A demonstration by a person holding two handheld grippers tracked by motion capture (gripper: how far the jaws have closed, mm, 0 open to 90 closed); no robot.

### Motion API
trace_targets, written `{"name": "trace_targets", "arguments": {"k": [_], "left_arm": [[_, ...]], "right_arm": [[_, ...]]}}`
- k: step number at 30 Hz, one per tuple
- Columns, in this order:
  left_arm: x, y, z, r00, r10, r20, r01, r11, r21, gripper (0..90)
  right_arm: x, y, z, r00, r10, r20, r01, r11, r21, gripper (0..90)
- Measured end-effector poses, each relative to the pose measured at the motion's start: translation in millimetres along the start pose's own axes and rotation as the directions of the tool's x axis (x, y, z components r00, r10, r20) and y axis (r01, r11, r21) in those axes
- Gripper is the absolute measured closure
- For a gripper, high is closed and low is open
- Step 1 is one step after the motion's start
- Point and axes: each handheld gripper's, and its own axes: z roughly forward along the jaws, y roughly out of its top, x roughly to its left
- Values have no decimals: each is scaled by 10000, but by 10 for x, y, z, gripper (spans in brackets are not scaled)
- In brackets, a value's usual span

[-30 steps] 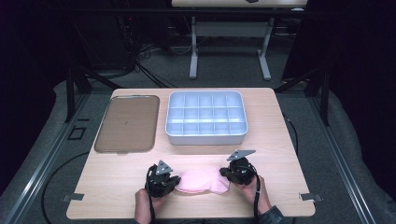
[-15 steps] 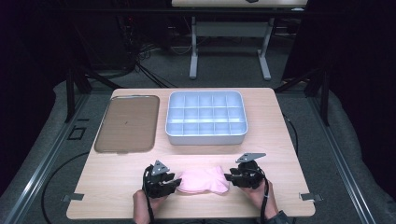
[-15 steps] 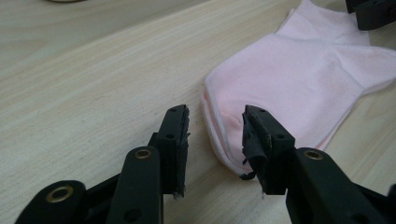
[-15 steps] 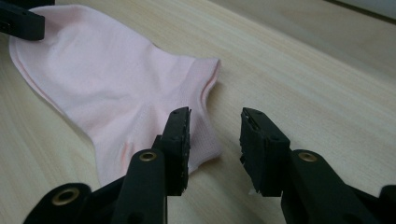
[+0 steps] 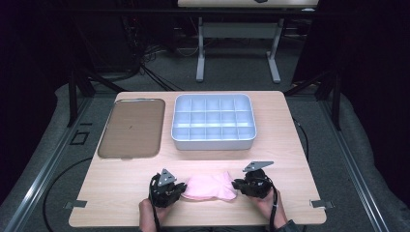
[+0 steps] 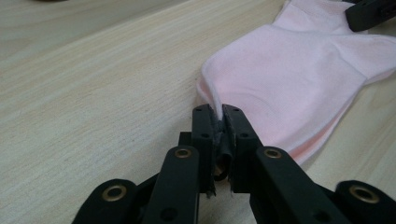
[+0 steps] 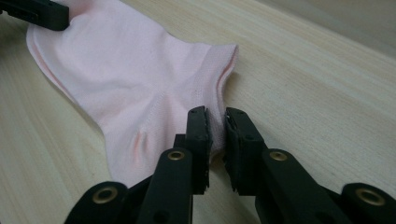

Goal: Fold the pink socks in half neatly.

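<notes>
A pale pink sock [image 5: 209,187] lies flat on the wooden table [image 5: 290,145] near its front edge, between my two grippers. My left gripper [image 5: 183,187] is at the sock's left end. In the left gripper view its jaws [image 6: 218,116] have just been closing and now pinch a fold of the sock [image 6: 289,74] edge. My right gripper [image 5: 236,185] is at the sock's right end. Its jaws [image 7: 215,119] have also just been closing and grip the corner of the sock [image 7: 130,70] by the cuff. Each gripper view shows the other gripper's black jaw at the sock's far end.
A grey tray with several compartments [image 5: 213,143] stands at the back middle of the table. A flat brown tray [image 5: 131,128] lies to its left. The person's hands reach in over the front edge, and bare wood lies on both sides of the sock.
The right gripper has shifted slightly to the right and the sock lies a little more stretched out between the grippers. The left gripper has hardly moved.
</notes>
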Motion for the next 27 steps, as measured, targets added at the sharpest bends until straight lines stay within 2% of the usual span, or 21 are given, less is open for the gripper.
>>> {"name": "trace_targets", "arguments": {"k": [6,12,13,19,27], "left_arm": [[47,-55,-1,9994,-123,312,135,9992,-369,861],[61,-61,4,9990,-203,395,220,9988,-436,861],[56,-63,7,9985,-345,427,365,9983,-461,860],[78,-62,10,9969,-533,586,560,9974,-450,857],[82,-58,11,9970,-509,579,535,9976,-434,856]], "right_arm": [[18,2,-16,10000,-1,39,1,10000,-15,828],[67,29,-77,9996,-88,264,95,9997,-238,829],[85,48,-103,9993,-182,335,186,9998,-120,829],[176,139,-182,9968,-548,581,558,9983,-153,827],[346,292,-279,9897,-1251,698,1255,9921,-7,824]]}}
